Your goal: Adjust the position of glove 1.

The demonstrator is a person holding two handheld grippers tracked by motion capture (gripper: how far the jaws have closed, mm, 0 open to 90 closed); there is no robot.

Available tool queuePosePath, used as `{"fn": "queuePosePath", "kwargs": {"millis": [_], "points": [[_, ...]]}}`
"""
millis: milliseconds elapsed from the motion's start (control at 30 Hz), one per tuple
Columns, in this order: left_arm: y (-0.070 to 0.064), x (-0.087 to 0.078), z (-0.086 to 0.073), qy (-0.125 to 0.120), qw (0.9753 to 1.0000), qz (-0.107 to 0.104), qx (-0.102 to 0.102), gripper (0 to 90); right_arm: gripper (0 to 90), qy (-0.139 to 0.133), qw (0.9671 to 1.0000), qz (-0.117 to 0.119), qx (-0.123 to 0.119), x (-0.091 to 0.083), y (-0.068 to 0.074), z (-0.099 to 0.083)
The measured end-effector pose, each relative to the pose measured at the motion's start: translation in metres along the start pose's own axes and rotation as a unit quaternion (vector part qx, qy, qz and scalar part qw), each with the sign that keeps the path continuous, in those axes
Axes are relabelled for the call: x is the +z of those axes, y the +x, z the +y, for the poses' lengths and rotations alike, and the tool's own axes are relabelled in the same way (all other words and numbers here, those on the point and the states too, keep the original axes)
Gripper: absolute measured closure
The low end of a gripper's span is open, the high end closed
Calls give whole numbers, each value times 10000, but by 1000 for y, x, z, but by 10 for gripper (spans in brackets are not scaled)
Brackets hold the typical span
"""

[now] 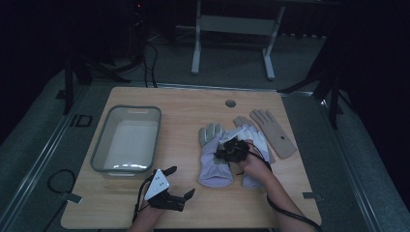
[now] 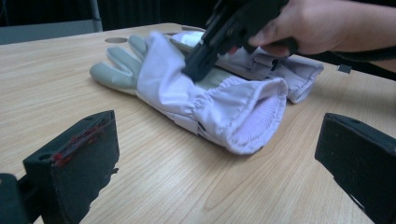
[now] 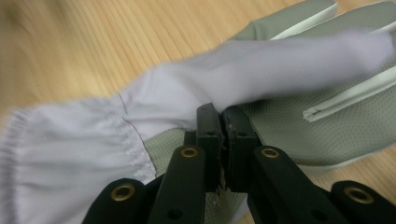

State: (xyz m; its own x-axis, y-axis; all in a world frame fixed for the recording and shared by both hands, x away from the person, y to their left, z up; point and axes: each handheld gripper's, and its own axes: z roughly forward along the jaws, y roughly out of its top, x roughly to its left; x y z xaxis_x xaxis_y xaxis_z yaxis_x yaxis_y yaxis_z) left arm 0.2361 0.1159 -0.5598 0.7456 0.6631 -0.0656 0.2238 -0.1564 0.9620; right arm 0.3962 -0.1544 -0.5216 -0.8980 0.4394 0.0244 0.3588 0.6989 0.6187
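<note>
The work looks to be at its beginning. The right gripper point(image 1: 231, 147) is down on the white glove point(image 1: 212, 162), which lies flat on the worktop point(image 1: 183, 104) directly under it. In the right gripper view the jaws are pressed together at the fold of white cloth near the palm of the white glove point(image 3: 140, 121). Whether cloth is really caught between them I cannot tell with certainty, but they seem to pinch this fold. The glove is not lifted; its cuff rests on the wood.

The left gripper point(image 1: 180, 181) waits near the front edge of the worktop, with its jaws spread wide and nothing between them. From it, the white glove point(image 2: 205, 93) is just ahead, with the open cuff turned toward it.

The grey bin point(image 1: 126, 140) stands ahead and to the left of the left gripper, and nothing shows inside it. A second white glove point(image 1: 258, 140) lies just to the right of the right gripper, partly under the hand, and a tan glove point(image 1: 275, 133) is a little farther to the right.

So I judge that nothing is moved yet: the first grasp is being made, and three gloves remain on the worktop.
</note>
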Motion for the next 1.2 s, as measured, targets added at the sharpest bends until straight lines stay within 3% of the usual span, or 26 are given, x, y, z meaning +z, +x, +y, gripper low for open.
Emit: {"fn": "queuePosePath", "kwargs": {"millis": [267, 367, 467, 500, 667, 700, 833, 867, 900, 1200], "points": [[0, 0, 0, -19, 10000, 14, -15, 0, 808, 126, 9999, -61, 24, 6, -1, 1], [0, 0, 0, -19, 10000, 13, -7, 0, 706, 32, 9997, -57, 225, 2, -3, 0], [0, 0, 0, -18, 10000, 9, -9, 0, 662, -72, 9994, -20, 339, -3, -4, -2], [0, 0, 0, -9, 10000, 4, -7, 0, 596, -181, 9991, -21, 391, -10, -4, -4], [0, 0, 0, -9, 10000, 7, -9, 0, 539, -332, 9987, -93, 362, -23, -4, -5], [0, 0, 0, -13, 10000, 10, -6, 0, 516, -580, 9972, -192, 442, -42, -5, -6], [0, 0, 0, -14, 10000, 8, -1, 0, 517, -958, 9933, -419, 485, -69, -7, -11], [0, 0, 0, -13, 10000, 8, 1, 0, 517, -958, 9933, -419, 485, -69, -7, -11], [0, 0, 0, -14, 10000, 11, 1, 0, 520, -1035, 9920, -541, 482, -81, -11, -17], [0, 0, 0, 1, 10000, 11, 4, 0, 544, -880, 9906, -735, 740, -104, -22, -50]]}}
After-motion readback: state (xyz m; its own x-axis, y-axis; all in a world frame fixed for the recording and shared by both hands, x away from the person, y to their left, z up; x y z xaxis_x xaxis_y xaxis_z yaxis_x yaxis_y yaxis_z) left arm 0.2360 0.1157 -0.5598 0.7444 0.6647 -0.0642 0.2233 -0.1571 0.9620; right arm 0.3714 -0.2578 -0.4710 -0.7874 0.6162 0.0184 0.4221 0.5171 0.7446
